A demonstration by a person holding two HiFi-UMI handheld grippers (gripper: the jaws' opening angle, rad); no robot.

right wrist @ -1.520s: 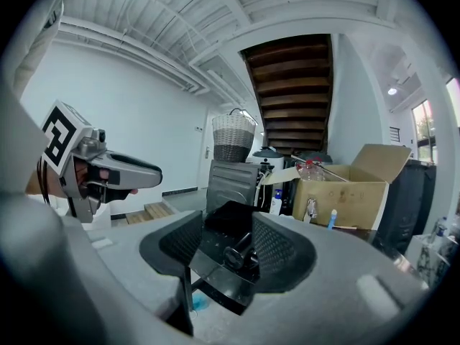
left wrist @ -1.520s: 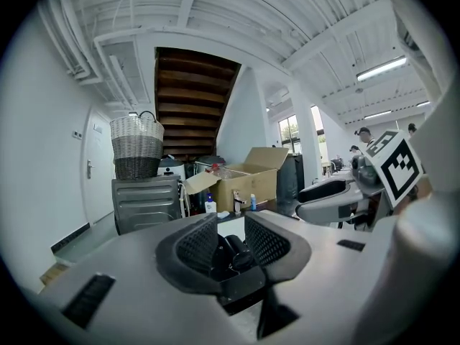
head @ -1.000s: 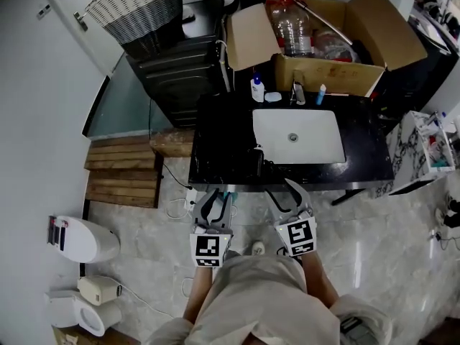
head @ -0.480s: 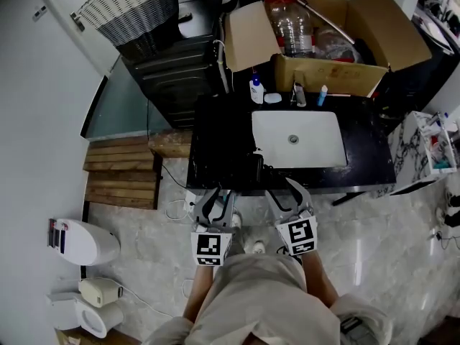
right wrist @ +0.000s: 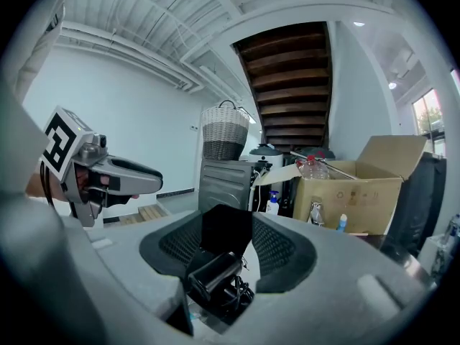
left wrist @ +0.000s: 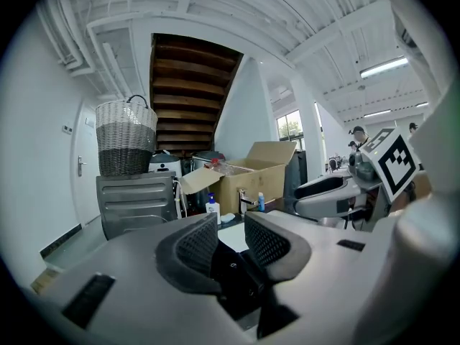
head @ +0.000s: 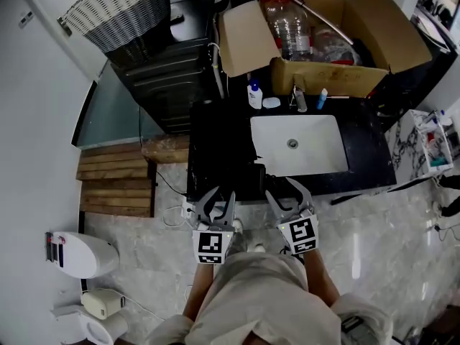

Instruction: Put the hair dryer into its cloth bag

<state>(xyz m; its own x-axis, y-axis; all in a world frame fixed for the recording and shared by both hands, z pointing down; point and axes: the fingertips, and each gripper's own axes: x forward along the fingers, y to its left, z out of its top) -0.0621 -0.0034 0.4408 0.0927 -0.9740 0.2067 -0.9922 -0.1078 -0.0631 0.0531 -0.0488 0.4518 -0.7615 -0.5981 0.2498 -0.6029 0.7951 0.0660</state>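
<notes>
Black and glossy, the hair dryer [right wrist: 210, 272] lies on its side on the dark counter [head: 215, 142]; it shows a stubby round barrel, with its cord bunched in loose loops just beside it. Right behind it stands the cloth bag [right wrist: 226, 228], a flat matte black shape held upright; whether the two touch I cannot tell. From the head view they read as one dark lump at the counter's near edge, just left of the white sink [head: 298, 146]. The right gripper [right wrist: 228, 225] points at them with its jaws partly apart and nothing pressed between the pads; dryer and bag show through the gap, beyond the tips. The left gripper [left wrist: 230, 225] hangs just left of it at the counter's near edge, jaws apart and empty. A cardboard box [head: 323, 34] sits on the far side of the sink.
</notes>
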